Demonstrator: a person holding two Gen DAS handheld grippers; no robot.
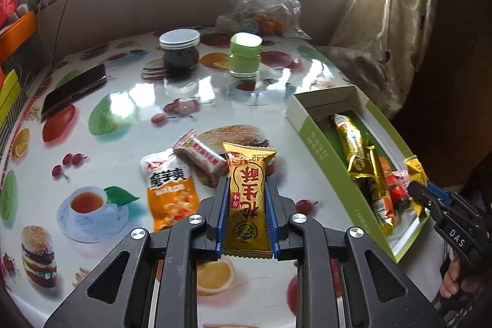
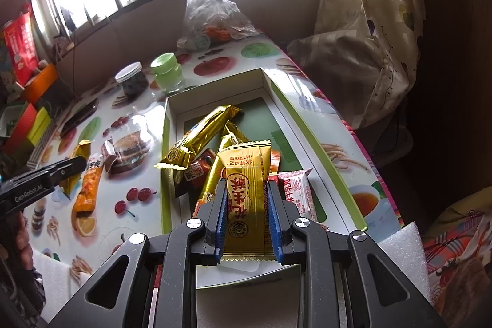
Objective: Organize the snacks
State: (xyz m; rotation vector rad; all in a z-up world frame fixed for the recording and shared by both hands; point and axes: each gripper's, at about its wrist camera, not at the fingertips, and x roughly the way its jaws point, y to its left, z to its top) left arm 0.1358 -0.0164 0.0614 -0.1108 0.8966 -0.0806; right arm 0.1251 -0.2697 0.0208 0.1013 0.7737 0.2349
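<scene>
My left gripper (image 1: pixel 247 186) is shut on a gold snack packet (image 1: pixel 247 192) with red characters, held above the table. An orange-and-white snack bag (image 1: pixel 170 189) and a pink-brown wrapped bar (image 1: pixel 201 157) lie on the table just left of it. My right gripper (image 2: pixel 247 189) is shut on a second gold packet (image 2: pixel 246 199) and holds it over the green-edged white box (image 2: pixel 167 143). The box holds several gold, orange and pink snacks (image 2: pixel 200 137). The box (image 1: pixel 319 143) also shows at the right of the left wrist view, with my right gripper (image 1: pixel 413 188) at its near end.
A fruit-print table (image 1: pixel 123 119) carries a dark jar with a white lid (image 1: pixel 180 53), a green-lidded jar (image 1: pixel 245 56), a phone (image 1: pixel 73 89) and a clear plastic bag (image 1: pixel 264 2). A curtain (image 1: pixel 390 20) hangs at the right. Coloured boxes (image 2: pixel 30 125) stand at the left.
</scene>
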